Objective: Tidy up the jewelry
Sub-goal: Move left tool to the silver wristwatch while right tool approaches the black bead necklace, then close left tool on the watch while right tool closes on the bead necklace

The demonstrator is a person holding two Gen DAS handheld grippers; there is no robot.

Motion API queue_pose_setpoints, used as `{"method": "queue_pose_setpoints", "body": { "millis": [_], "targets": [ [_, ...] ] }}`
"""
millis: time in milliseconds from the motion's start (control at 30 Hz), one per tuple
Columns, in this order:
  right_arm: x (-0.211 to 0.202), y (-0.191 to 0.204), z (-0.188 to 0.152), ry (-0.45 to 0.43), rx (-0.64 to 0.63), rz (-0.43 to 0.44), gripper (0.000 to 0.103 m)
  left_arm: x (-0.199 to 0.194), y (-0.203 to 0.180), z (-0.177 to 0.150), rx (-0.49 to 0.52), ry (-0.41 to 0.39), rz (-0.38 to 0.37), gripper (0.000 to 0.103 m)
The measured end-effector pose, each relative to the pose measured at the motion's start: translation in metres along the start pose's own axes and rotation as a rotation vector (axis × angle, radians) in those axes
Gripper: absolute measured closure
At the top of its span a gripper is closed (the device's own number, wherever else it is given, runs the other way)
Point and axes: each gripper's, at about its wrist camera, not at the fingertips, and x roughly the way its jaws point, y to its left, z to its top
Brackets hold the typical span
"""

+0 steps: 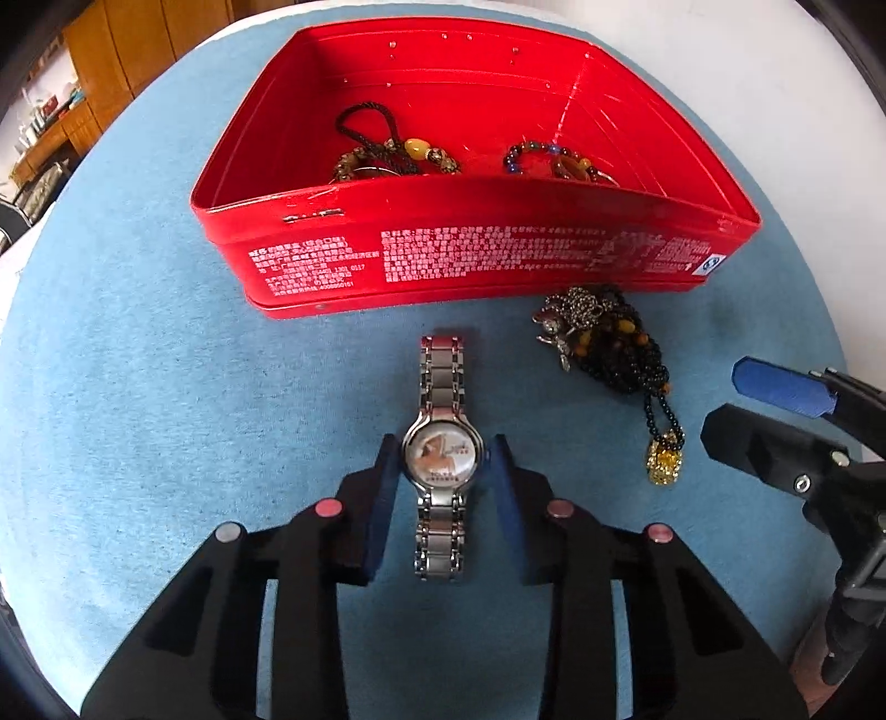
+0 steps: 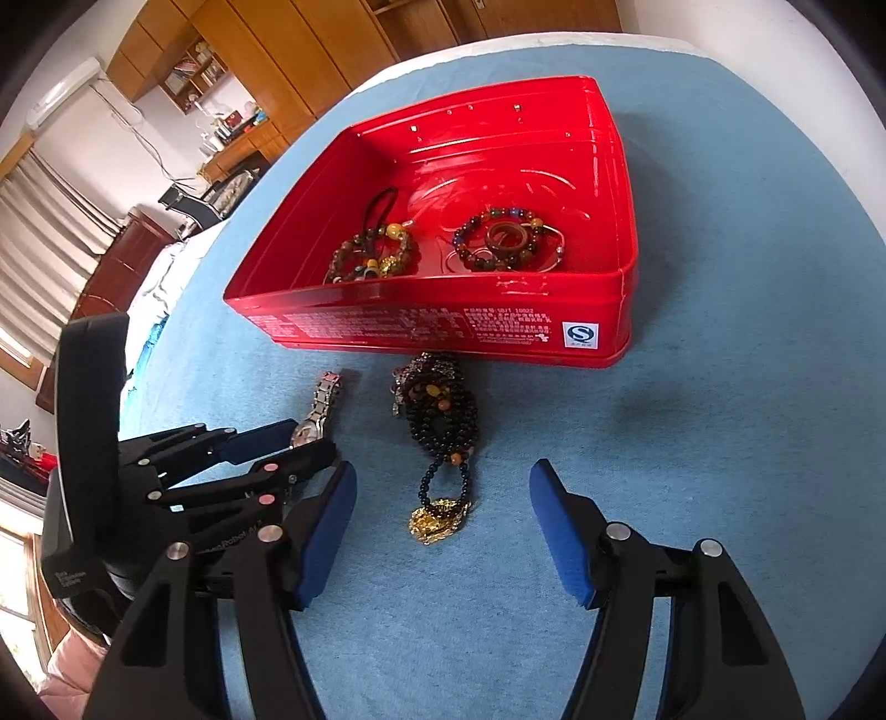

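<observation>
A silver watch (image 1: 442, 454) lies flat on the blue cloth (image 1: 166, 387), strap pointing at the red tin (image 1: 498, 260). My left gripper (image 1: 446, 457) straddles the watch case, its blue pads pressed against both sides of the dial. In the right wrist view the left gripper (image 2: 307, 443) sits at the left over the watch (image 2: 324, 401). A black bead necklace (image 1: 614, 349) with a gold pendant (image 1: 667, 465) lies to the right of the watch. My right gripper (image 2: 443, 487) hangs open, its pads either side of the pendant (image 2: 437, 518) and clear of it.
The red tin (image 2: 443, 327) stands open behind the jewellery and holds a brown bead bracelet with a dark cord (image 2: 371, 255) and a mixed bead bracelet with rings (image 2: 509, 238). The right gripper (image 1: 725, 404) shows at the right edge. Wooden cabinets (image 2: 310, 50) line the far wall.
</observation>
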Motion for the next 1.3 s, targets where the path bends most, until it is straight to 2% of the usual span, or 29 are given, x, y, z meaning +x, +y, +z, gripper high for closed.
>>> {"method": "queue_pose_setpoints", "body": {
  "millis": [167,300,500,767,867,933,967,1000,1133,1167,1300],
  "targets": [
    [-0.001,-0.002,0.001,0.0,0.01,-0.003,0.038,-0.012,0.013,-0.005,-0.04,-0.02,-0.039,0.072],
    [0.002,0.0,0.006,0.013,0.013,-0.001,0.047,-0.035,0.026,-0.013,-0.066,-0.065,-0.069,0.072],
    [0.016,0.011,0.014,0.047,-0.006,-0.011,0.049,-0.066,0.034,-0.023,-0.078,-0.142,-0.102,0.072],
    [0.039,0.02,0.019,0.093,-0.019,-0.073,0.051,-0.08,0.041,-0.023,-0.1,-0.165,-0.134,0.072],
    [0.047,0.02,0.019,0.109,-0.022,-0.084,0.057,-0.09,0.046,-0.024,-0.102,-0.197,-0.147,0.072],
    [0.049,0.022,0.019,0.1,-0.038,-0.112,0.066,-0.096,0.047,-0.027,-0.102,-0.206,-0.151,0.072],
    [0.049,0.022,0.019,0.096,-0.038,-0.119,0.074,-0.096,0.047,-0.027,-0.104,-0.206,-0.15,0.072],
    [0.049,0.021,0.019,0.095,-0.033,-0.112,0.078,-0.096,0.048,-0.027,-0.105,-0.205,-0.149,0.072],
    [0.043,0.018,0.016,0.085,-0.023,-0.083,0.083,-0.092,0.048,-0.025,-0.11,-0.194,-0.139,0.072],
    [0.04,0.017,0.015,0.08,-0.017,-0.073,0.088,-0.091,0.048,-0.025,-0.112,-0.193,-0.134,0.072],
    [0.028,0.013,0.014,0.057,-0.006,-0.057,0.09,-0.088,0.048,-0.023,-0.119,-0.196,-0.114,0.072]
  ]
}}
